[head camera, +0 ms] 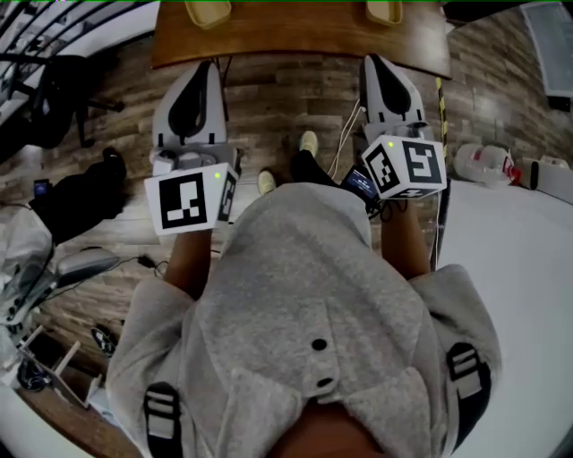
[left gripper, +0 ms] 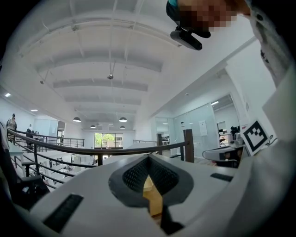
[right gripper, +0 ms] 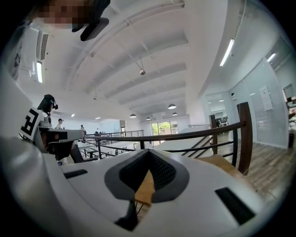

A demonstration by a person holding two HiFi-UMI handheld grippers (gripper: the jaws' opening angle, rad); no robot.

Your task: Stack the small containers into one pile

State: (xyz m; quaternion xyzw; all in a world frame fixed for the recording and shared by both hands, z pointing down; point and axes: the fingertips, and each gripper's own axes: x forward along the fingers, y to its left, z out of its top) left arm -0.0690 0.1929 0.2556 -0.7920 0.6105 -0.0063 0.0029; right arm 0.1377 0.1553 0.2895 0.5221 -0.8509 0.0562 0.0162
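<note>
Wooden table (head camera: 295,36) ahead, left tool (head camera: 208,66) and right tool (head camera: 374,63) level, jaws together, both empty.

The left gripper (left gripper: 149,159) has its fingers (left gripper: 132,178) pressed together, a dark railing (left gripper: 92,150) beyond them.

The table (head camera: 295,36) lies straight ahead of the left gripper (head camera: 204,67) and the right gripper (head camera: 374,61), its near edge just before their tips. On it, one small container (head camera: 208,11) sits ahead of the left gripper and a second small container (head camera: 383,11) ahead of the right. A bag (head camera: 81,201) lies on the floor left of the left gripper, and a railing (left gripper: 92,150) runs beyond the table.
</note>
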